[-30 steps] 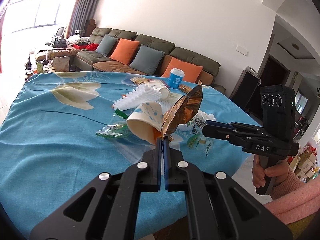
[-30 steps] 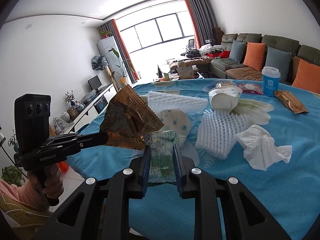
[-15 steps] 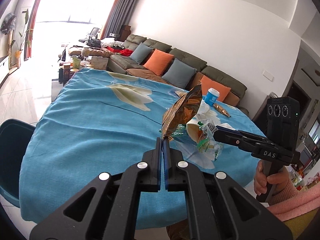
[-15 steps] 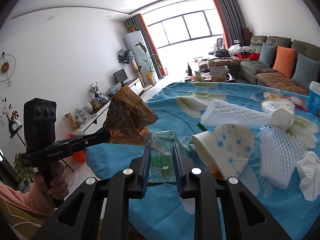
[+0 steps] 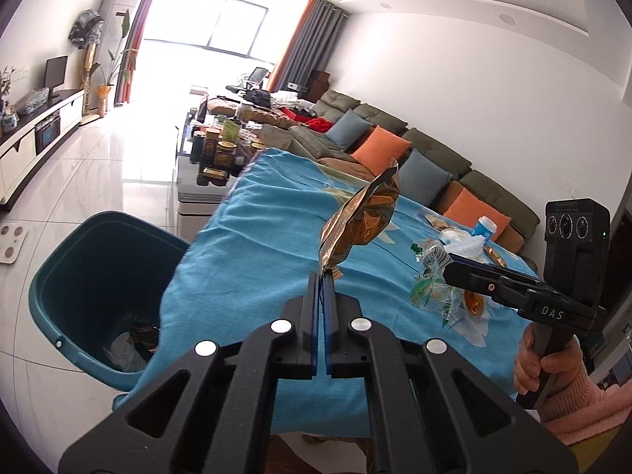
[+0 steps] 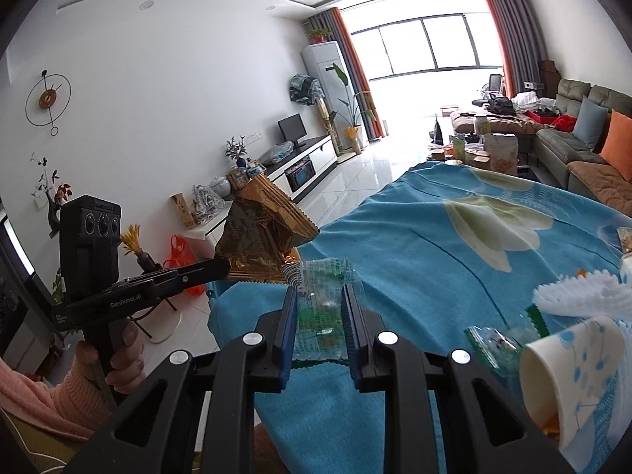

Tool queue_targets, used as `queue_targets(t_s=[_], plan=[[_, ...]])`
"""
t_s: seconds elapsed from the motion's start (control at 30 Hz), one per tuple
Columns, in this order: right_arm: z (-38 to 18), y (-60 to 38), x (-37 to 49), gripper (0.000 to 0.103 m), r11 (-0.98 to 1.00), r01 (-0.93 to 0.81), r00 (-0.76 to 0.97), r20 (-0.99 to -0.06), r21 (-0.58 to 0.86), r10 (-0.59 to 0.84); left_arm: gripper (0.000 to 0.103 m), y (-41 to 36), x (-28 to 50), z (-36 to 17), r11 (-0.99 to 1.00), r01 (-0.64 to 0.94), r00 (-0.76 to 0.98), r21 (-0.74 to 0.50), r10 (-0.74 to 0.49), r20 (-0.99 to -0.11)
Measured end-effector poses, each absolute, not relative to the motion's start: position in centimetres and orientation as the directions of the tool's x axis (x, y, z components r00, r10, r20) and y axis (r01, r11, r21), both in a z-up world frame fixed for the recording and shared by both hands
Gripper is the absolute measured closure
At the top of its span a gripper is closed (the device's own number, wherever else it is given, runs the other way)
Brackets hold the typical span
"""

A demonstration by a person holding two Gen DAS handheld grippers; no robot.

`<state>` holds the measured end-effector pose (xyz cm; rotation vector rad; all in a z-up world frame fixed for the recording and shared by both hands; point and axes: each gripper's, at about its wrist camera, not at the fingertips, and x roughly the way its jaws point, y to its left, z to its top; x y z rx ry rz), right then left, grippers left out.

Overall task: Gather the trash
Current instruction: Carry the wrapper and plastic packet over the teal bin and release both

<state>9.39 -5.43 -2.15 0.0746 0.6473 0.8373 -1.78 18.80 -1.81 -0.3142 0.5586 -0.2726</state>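
My left gripper (image 5: 320,276) is shut on a crumpled gold foil wrapper (image 5: 361,217), held upright above the table's near-left edge; the wrapper shows in the right wrist view (image 6: 262,233) too. My right gripper (image 6: 319,296) is shut on a clear plastic wrapper with green print (image 6: 322,316), also seen in the left wrist view (image 5: 432,292). A teal trash bin (image 5: 91,288) stands on the floor to the left of the table, below and left of the left gripper, with some trash at its bottom.
The table has a blue floral cloth (image 6: 434,237). On it lie a tipped paper cup (image 6: 572,367), white foam netting (image 6: 580,296), another small wrapper (image 6: 493,343) and a blue cup (image 5: 485,227). A sofa (image 5: 414,158) and a cluttered coffee table (image 5: 221,154) stand beyond.
Both grippers have swung left with their wrappers, away from the trash pile toward the table's left edge. The teal bin has come into fuller view.
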Motion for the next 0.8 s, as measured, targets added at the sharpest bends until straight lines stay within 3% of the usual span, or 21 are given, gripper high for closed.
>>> queue_targets(t_s=[0.4, 0.8], plan=[[-1.7, 1.7, 11.6, 0.082, 0.587, -0.75, 0.394, -0.508, 0.305, 0.767, 0.101, 25.8, -3.6, -1.9, 0.935, -0.031, 0.854, -0.354, -0.16, -0.495], [-2.5, 6.7, 13.9, 0.082, 0.535, -0.765, 0.305, -0.529, 0.359, 0.792, 0.101, 30.0, -4.8, -3.3, 0.927, -0.151, 0.84, -0.344, -0.064, -0.539]])
